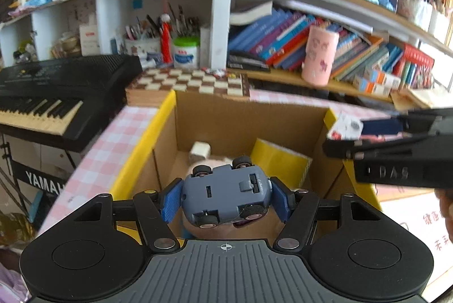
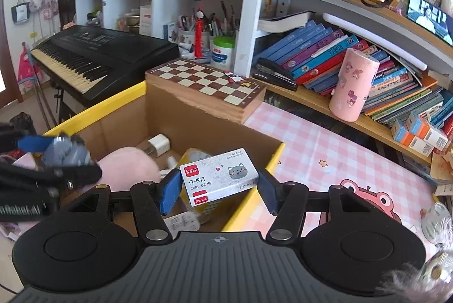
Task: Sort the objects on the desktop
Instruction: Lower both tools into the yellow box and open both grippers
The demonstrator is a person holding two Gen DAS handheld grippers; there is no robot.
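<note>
A small grey-blue toy car (image 1: 226,194) is held belly-up between the blue pads of the left gripper (image 1: 226,197), the pads pressing on its nose and tail; gripped along its length, it cannot roll on its wheels. A silver staple box (image 2: 219,177) is clamped across its short sides by the right gripper (image 2: 219,187), label face up. Both tongs are therefore closed on a load, neither wide nor empty.

Each load is carried over the open cardboard box (image 1: 226,119) with yellow-taped flaps, which appears to serve as the collecting bin: a pink plush (image 2: 127,164), a white charger cube (image 2: 158,144) and a yellow tape roll (image 1: 279,158) already lie inside. The downward tilt of both grippers suits a release into it.

In the left wrist view the car's underside and wheels are shown sharply, while the right gripper enters at 3 o'clock as a blurred shape, its staple box only a white smear. The right wrist view supplies what is missing there: the box's printed cat and red label, the pink checked tablecloth (image 2: 325,150) at 3 o'clock, and the chessboard (image 2: 206,82) at 12 o'clock beyond the bin. In that view the left gripper and car are blurred at 9 o'clock.
</note>
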